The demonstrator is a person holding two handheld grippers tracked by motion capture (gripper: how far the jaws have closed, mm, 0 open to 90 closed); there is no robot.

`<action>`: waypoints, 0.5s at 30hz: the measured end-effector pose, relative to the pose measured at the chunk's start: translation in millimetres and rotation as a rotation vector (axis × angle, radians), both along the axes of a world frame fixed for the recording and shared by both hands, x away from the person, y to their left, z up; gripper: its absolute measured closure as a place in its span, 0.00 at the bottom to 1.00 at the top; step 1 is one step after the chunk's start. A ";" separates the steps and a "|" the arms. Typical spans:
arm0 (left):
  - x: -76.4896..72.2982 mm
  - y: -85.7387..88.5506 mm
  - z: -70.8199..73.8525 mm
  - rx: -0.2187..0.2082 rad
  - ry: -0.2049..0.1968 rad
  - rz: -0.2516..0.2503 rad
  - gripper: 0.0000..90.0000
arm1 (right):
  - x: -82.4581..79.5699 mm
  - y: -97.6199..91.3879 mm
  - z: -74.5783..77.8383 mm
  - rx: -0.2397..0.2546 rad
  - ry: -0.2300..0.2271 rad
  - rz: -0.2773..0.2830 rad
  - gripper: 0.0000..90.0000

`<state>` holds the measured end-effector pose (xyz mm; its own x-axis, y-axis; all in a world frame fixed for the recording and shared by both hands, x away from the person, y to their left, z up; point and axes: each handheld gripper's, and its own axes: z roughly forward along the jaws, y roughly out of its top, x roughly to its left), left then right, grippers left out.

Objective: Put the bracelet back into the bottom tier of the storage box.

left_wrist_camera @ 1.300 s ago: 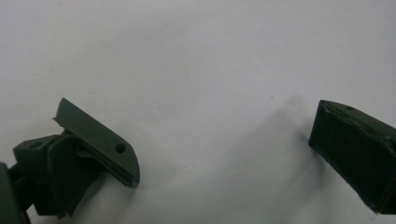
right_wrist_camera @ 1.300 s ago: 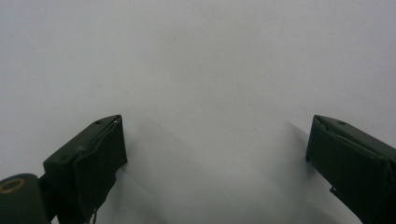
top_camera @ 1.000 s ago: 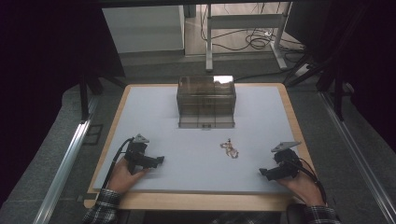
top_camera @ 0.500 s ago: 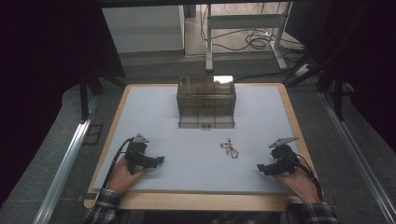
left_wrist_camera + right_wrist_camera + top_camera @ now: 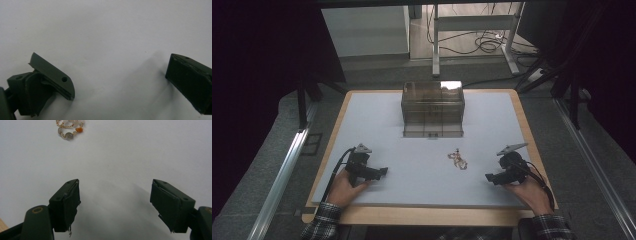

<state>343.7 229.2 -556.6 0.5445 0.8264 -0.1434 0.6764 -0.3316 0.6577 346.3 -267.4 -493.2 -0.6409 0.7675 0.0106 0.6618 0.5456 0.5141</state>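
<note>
On the pale table mat (image 5: 377, 125), in front of the smoky drawer box (image 5: 432, 109), we see what looks like a beaded bracelet (image 5: 457, 160) lying nearer our right gripper (image 5: 490, 178), whose empty jaws have just been narrowing, while the left gripper (image 5: 382, 171) gapes wide.

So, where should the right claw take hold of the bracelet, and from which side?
Probably at its near end, coming from above. The bracelet lies flat and bunched on the mat, a thin string of small beads, so only a downward pinch across a strand can catch it. The right claw is open with nothing between its jaws, which have just been closing, and it points at the bracelet.
</note>
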 end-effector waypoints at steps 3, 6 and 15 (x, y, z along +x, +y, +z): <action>0.0 0.0 0.0 0.000 0.000 0.000 0.00 | 2.7 2.8 1.3 -0.004 0.000 0.002 0.26; 0.0 0.0 0.0 0.000 0.000 0.000 0.00 | 5.6 6.3 3.0 -0.007 -0.005 0.003 0.27; 0.0 0.2 0.1 0.003 0.001 -0.002 0.00 | 14.2 17.5 7.4 -0.030 0.006 0.026 0.32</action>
<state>343.8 229.4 -556.5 0.5464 0.8255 -0.1416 0.6761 -0.3349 0.6563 360.5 -249.9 -485.8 -0.6607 0.7506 -0.0081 0.6501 0.5777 0.4936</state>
